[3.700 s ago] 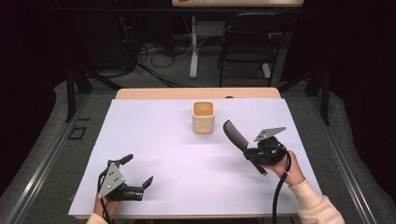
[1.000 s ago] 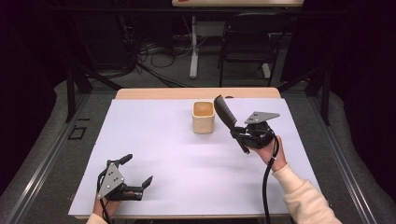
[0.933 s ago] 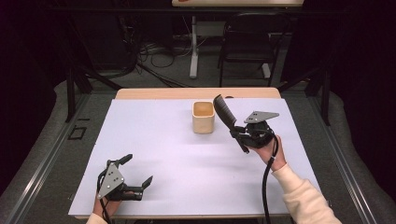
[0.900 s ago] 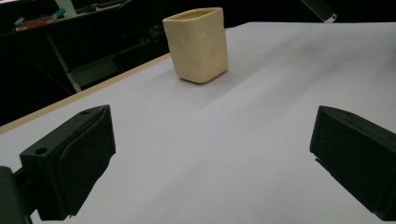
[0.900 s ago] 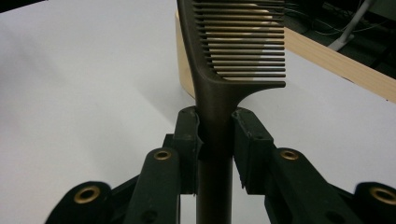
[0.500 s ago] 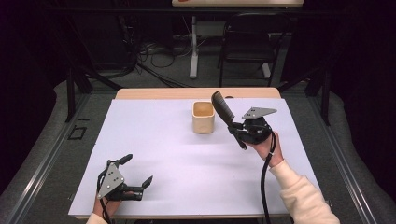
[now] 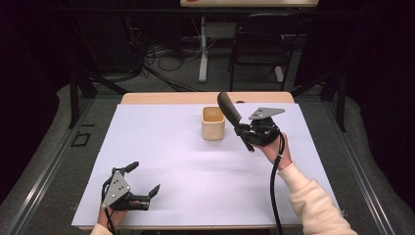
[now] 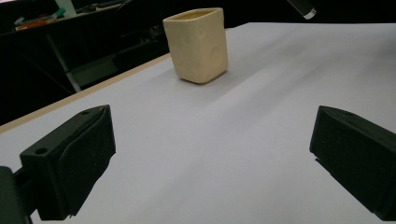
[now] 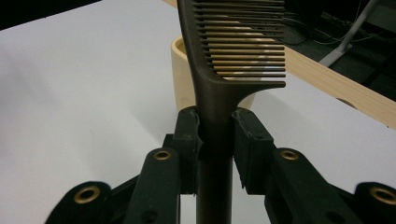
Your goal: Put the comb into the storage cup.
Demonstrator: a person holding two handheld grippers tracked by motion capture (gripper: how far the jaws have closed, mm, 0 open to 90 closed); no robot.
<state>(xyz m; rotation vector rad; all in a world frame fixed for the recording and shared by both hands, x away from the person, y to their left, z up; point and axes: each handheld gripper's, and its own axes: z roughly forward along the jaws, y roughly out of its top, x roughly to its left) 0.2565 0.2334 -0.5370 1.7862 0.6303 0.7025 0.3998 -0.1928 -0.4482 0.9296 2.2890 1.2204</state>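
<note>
Just right of the square cream cup [image 7: 213, 123], my right gripper [image 9: 215, 133] pinches a dark brown plastic comb [image 9: 233, 51] by its handle, long axis tilted up toward the cup's mouth. My left gripper [image 7: 142, 185] rests spread, well apart.

The comb [image 9: 219, 70] is looking like smooth, dark plastic. The cup [image 8: 197, 44] is looking matt and a bit bumpy. White paper is covering the wood table [image 7: 171, 98].

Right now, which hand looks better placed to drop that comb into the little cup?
The right. Its gripper already clamps the comb just beside the cup. The left gripper sits far off at the near table edge, jaws open.
</note>
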